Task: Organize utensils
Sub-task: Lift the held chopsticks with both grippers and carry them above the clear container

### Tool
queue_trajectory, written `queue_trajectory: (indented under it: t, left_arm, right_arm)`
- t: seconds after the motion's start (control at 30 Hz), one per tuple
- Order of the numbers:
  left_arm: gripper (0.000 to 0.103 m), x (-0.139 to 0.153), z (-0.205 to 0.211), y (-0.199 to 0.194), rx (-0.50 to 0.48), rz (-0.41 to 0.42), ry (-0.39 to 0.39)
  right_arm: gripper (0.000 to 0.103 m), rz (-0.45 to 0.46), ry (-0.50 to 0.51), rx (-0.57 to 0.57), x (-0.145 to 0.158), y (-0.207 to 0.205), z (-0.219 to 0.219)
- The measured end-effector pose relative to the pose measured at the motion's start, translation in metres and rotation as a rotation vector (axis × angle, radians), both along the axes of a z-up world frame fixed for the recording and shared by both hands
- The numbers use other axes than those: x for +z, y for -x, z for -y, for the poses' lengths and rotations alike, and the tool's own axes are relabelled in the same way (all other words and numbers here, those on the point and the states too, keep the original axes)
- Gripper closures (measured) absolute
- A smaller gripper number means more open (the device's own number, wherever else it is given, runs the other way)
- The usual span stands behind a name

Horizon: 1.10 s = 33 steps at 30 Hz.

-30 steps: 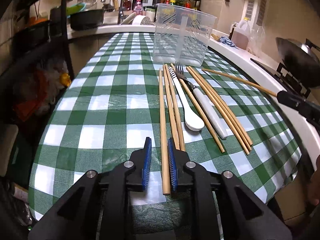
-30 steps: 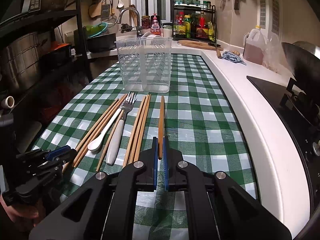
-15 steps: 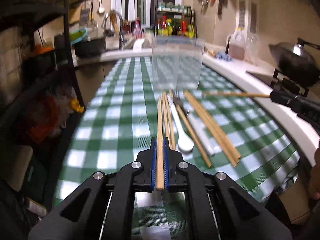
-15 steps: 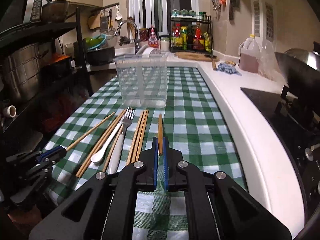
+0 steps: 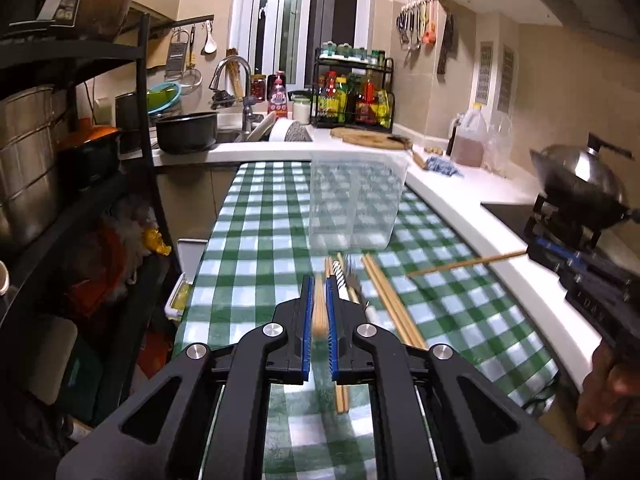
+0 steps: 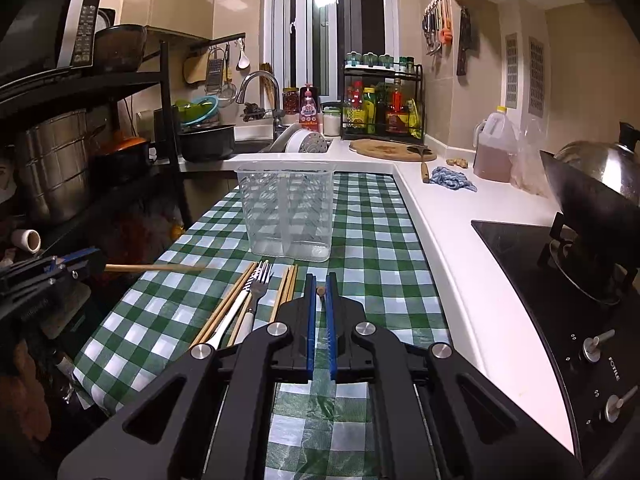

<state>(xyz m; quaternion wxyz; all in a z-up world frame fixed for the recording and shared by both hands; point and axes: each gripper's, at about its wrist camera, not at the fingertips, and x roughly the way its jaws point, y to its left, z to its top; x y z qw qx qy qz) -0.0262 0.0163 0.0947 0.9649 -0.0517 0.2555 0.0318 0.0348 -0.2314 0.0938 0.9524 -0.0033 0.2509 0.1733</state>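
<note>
My left gripper is shut on a wooden chopstick and holds it above the checked table; the same chopstick shows at the left of the right wrist view. My right gripper is shut on another chopstick, seen end-on; it shows in the left wrist view sticking out leftward. A clear plastic utensil holder stands upright ahead, also in the left wrist view. Several chopsticks, a white spoon and a fork lie on the cloth below.
The green checked tablecloth meets a white counter on the right. A stove with a wok stands far right. A black shelf rack with pots stands left. A sink and bottle rack are behind.
My left gripper closed on a chopstick and raised it off the table. My right gripper also rose with its chopstick. Both views now look level across the kitchen.
</note>
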Motion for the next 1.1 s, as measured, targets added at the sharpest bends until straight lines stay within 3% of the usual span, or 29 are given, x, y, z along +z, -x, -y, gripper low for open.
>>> queue_trajectory:
  t: [0.17, 0.47, 0.77, 1.1]
  left_arm:
    - [0.097, 0.02, -0.006, -0.013, -0.017, 0.039, -0.026]
    - [0.097, 0.052, -0.025, -0.06, -0.068, 0.019, 0.017]
    - [0.097, 0.06, -0.04, -0.091, -0.079, -0.07, 0.094]
    - [0.097, 0.108, -0.054, -0.123, -0.098, -0.062, 0.105]
  right_arm:
    - [0.098, 0.007, -0.002, -0.007, 0.013, -0.008, -0.003]
    - [0.098, -0.014, 0.023, 0.052, 0.052, -0.039, -0.019]
    - [0.098, -0.106, -0.016, 0.031, 0.069, -0.077, -0.017]
    - [0.098, -0.057, -0.036, 0.055, 0.138, -0.117, -0.017]
